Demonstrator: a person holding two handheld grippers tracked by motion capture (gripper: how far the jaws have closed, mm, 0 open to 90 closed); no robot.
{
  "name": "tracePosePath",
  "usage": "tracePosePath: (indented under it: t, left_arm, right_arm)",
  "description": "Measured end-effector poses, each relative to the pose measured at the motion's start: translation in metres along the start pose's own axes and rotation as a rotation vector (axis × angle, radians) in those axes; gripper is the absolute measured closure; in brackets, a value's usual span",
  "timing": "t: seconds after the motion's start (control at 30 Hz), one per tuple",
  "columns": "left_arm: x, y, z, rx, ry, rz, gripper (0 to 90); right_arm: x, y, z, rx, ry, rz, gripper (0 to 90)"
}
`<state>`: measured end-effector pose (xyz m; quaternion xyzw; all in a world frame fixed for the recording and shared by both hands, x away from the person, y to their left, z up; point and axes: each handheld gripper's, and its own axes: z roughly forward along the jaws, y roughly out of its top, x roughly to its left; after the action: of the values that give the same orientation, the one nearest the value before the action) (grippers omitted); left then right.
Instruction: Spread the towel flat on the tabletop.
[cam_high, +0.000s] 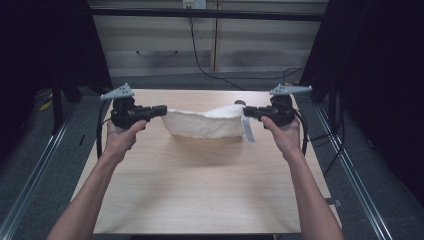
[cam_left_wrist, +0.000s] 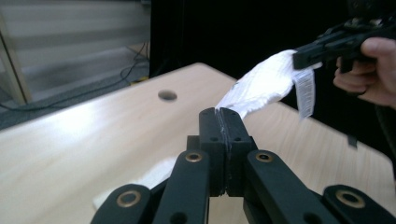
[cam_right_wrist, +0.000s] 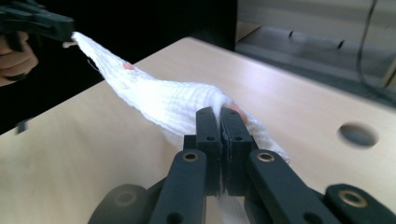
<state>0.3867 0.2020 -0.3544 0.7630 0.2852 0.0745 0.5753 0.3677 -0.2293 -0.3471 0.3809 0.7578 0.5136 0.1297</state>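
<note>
Forearms reaching in, we are clamping the left gripper (cam_high: 161, 109) at nine o'clock and right gripper (cam_high: 248, 112) at three on the white cloth (cam_high: 202, 124), stretching it above the worktop (cam_high: 200, 185) for folding.

A white cloth (cam_high: 205, 122) hangs stretched between the left gripper (cam_high: 162, 110) and the right gripper (cam_high: 246, 112), each clamped on one end. Its middle sags toward the tabletop (cam_high: 200, 190). A label (cam_high: 247, 131) dangles beside the right gripper.
</note>
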Motion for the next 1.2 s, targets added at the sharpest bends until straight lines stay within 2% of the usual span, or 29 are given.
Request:
tracePosePath:
  t: [0.07,0.13,0.2,0.3,0.47,0.6,0.8,1.07,1.2]
  left_arm:
    - [-0.006,-0.017,0.002,0.034,-0.011,0.002,89.4]
    - [-0.01,-0.032,0.003,0.04,-0.038,-0.018,89.4]
    - [-0.017,-0.048,0.004,0.056,-0.057,-0.018,89.4]
    - [-0.025,-0.068,0.001,0.071,-0.08,-0.032,89.4]
    - [-0.041,-0.09,-0.005,0.127,-0.097,-0.014,89.4]
    - [-0.044,-0.11,-0.007,0.149,-0.109,-0.037,89.3]
    - [-0.053,-0.128,-0.009,0.199,-0.122,-0.034,89.2]
    - [-0.057,-0.148,-0.017,0.249,-0.122,-0.04,89.1]
    - [-0.06,-0.16,-0.011,0.295,-0.128,-0.05,89.1]
  right_arm:
    - [0.003,-0.02,-0.003,0.014,0.008,0.016,87.8]
    - [0.005,-0.037,-0.004,0.029,0.02,0.028,87.7]
    - [0.009,-0.055,-0.006,0.046,0.024,0.031,87.8]
    - [0.015,-0.073,-0.011,0.064,0.034,0.039,87.7]
    - [0.026,-0.093,-0.019,0.082,0.042,0.044,87.7]
    - [0.039,-0.111,-0.024,0.112,0.052,0.036,87.7]
    - [0.054,-0.134,-0.027,0.154,0.053,0.031,87.6]
    - [0.063,-0.158,-0.023,0.197,0.081,0.054,87.1]
    - [0.066,-0.164,-0.018,0.228,0.085,0.047,86.8]
